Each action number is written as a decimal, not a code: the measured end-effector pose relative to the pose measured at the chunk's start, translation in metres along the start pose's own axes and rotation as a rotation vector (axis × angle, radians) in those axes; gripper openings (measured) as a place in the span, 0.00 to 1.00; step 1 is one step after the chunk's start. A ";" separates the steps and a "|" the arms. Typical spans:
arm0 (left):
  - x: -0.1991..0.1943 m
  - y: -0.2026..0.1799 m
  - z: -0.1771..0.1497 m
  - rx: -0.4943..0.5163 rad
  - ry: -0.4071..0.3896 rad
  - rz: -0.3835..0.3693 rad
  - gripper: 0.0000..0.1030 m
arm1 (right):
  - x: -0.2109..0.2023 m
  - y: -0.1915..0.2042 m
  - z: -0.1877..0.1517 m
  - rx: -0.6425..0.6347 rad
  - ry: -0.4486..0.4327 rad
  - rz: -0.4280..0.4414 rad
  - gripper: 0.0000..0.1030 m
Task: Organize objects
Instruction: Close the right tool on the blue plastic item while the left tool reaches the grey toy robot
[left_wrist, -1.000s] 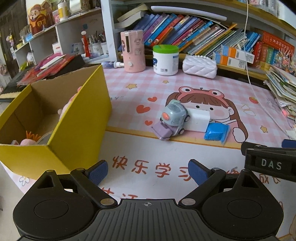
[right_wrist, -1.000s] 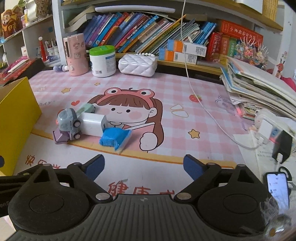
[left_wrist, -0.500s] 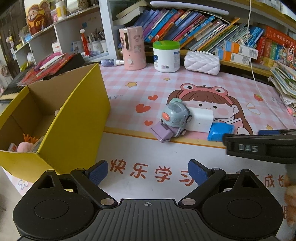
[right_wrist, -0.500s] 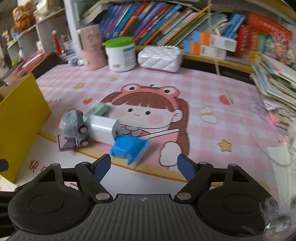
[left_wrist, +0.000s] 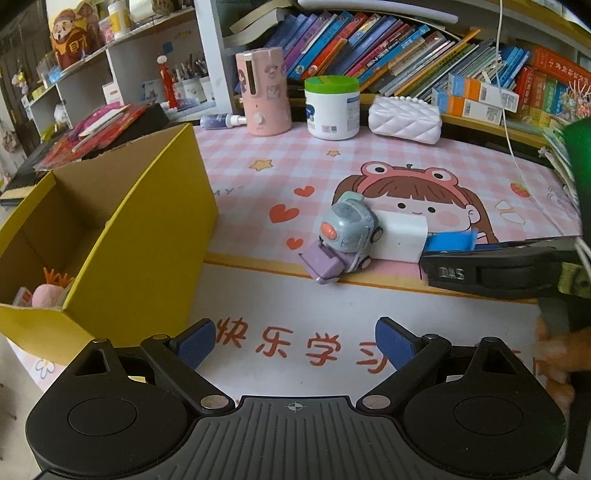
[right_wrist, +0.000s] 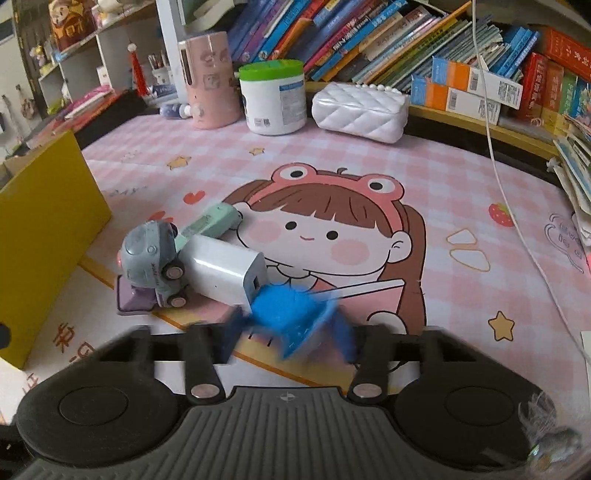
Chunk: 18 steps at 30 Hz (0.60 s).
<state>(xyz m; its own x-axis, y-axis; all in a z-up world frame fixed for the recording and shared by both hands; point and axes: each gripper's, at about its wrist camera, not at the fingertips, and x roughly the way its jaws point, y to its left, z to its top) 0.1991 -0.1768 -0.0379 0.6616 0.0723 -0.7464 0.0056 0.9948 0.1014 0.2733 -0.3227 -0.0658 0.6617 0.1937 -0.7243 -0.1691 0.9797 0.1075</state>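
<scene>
Fingers of my right hand-held gripper (right_wrist: 291, 334) are closing around the blue block (right_wrist: 291, 314), touching the white charger (right_wrist: 225, 271) on the bench (right_wrist: 443, 177). Blur is hiding the grip, so it could be slipping; my left hand-held gripper (left_wrist: 294, 341) is hanging wide and empty beside the yellow box (left_wrist: 147, 240).

On the mat (right_wrist: 443, 177), the car (right_wrist: 151, 258) sits left of the charger (right_wrist: 221, 271), touching it, with the box (left_wrist: 147, 229) further left and the jar (left_wrist: 332, 107) behind.
</scene>
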 end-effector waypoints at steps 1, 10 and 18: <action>0.002 -0.001 0.002 0.000 0.000 -0.004 0.92 | -0.003 -0.003 0.000 0.007 -0.003 0.001 0.36; 0.028 -0.008 0.027 -0.058 -0.042 -0.038 0.85 | -0.047 -0.028 -0.013 0.091 -0.055 -0.024 0.35; 0.059 -0.027 0.046 -0.013 -0.031 -0.029 0.68 | -0.065 -0.041 -0.023 0.089 -0.055 -0.054 0.34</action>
<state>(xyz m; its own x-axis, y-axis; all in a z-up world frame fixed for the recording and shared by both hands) 0.2723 -0.2031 -0.0542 0.6846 0.0415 -0.7277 0.0152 0.9973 0.0712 0.2203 -0.3768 -0.0386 0.7079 0.1403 -0.6922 -0.0681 0.9891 0.1308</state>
